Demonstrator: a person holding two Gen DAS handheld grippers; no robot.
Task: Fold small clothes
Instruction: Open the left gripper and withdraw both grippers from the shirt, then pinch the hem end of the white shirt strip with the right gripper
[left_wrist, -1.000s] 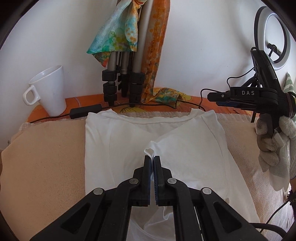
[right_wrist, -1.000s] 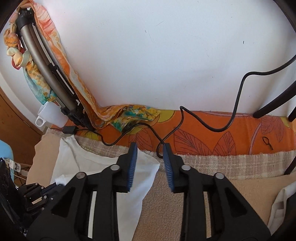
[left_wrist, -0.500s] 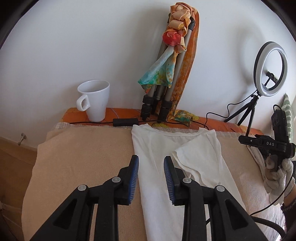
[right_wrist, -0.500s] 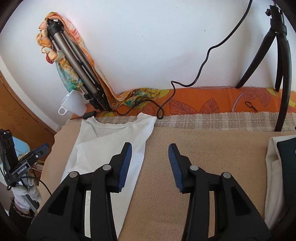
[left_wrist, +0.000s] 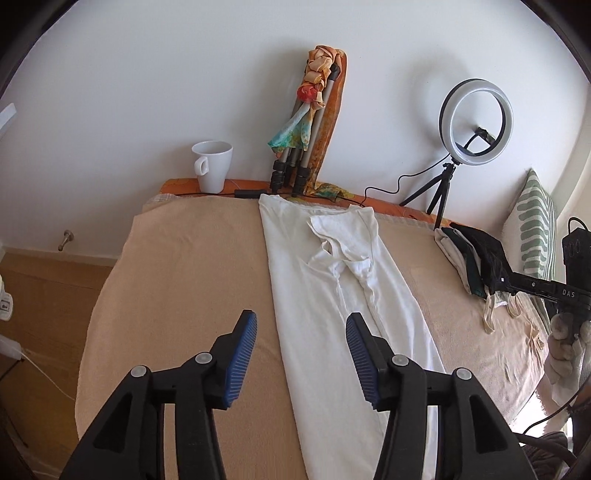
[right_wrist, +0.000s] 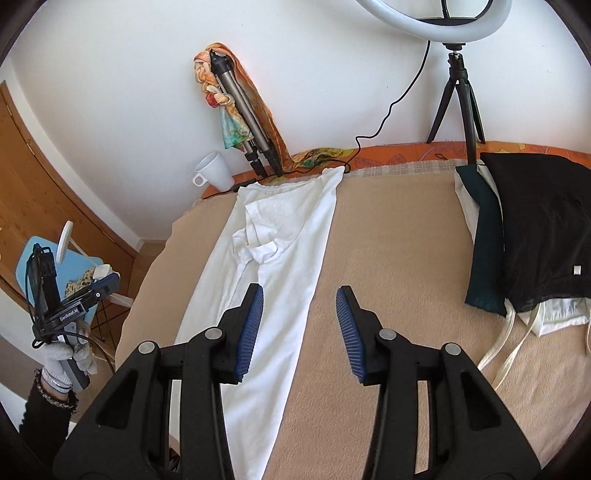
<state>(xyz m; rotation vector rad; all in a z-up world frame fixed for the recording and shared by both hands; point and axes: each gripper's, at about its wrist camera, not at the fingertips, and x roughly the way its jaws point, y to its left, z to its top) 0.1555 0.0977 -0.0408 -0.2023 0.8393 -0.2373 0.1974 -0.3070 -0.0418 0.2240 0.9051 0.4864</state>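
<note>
Both grippers are hanging empty above the white shirt (left_wrist: 325, 295): left gripper (left_wrist: 301, 365) is opening, right gripper (right_wrist: 300, 332) gaping, sleeves folded inward.

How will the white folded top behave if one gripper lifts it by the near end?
The white top looks like thin, creased fabric, so it will probably sag. Its folded-in sleeves lie loose and may fall open. On the nappy beige blanket it would likely drag, not slide.

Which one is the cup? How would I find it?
Look along the white wall to the far edge of the bed, where an orange cloth strip runs. The cup stands there, left of the folded tripod wrapped in a colourful scarf. It is the only plain white, handled thing there.
</note>
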